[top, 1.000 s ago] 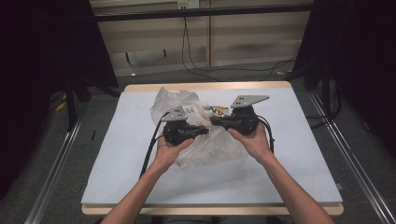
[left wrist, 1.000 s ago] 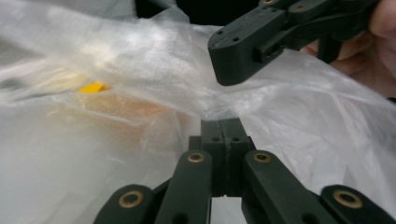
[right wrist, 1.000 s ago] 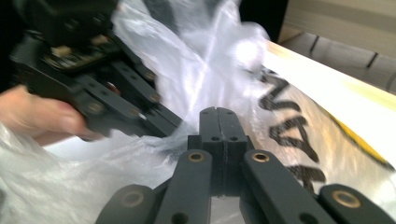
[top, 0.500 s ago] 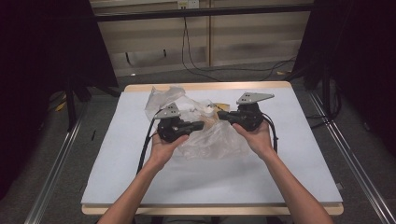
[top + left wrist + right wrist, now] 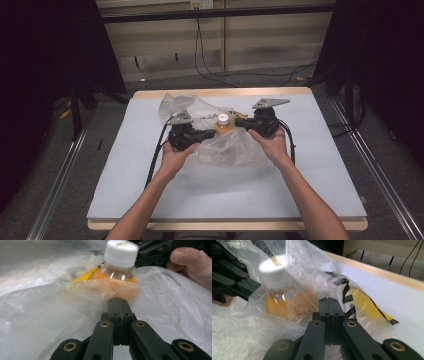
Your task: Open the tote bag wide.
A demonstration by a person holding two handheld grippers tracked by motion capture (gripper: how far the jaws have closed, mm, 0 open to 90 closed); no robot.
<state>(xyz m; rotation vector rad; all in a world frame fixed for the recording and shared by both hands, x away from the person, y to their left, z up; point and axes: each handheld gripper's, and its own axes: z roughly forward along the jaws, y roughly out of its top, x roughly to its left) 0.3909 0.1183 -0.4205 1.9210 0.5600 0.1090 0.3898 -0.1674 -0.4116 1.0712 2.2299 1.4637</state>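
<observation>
Both grippers (image 5: pixel 206 134) (image 5: pixel 240 122), apparently pinching plastic bag (image 5: pixel 235 150), flank bottle (image 5: pixel 222 123).

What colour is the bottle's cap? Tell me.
White, on the cap of the orange-filled bottle; clearest in the left gripper view.

The bottle (image 5: pixel 117 270) has a white cap (image 5: pixel 121 252) and orange contents. The bag (image 5: pixel 227 147) is clear, faintly milky plastic. A yellow packet (image 5: pixel 367 303) carries a black-and-white zigzag stripe. The table cover (image 5: pixel 320 165) is pale blue-grey.
</observation>
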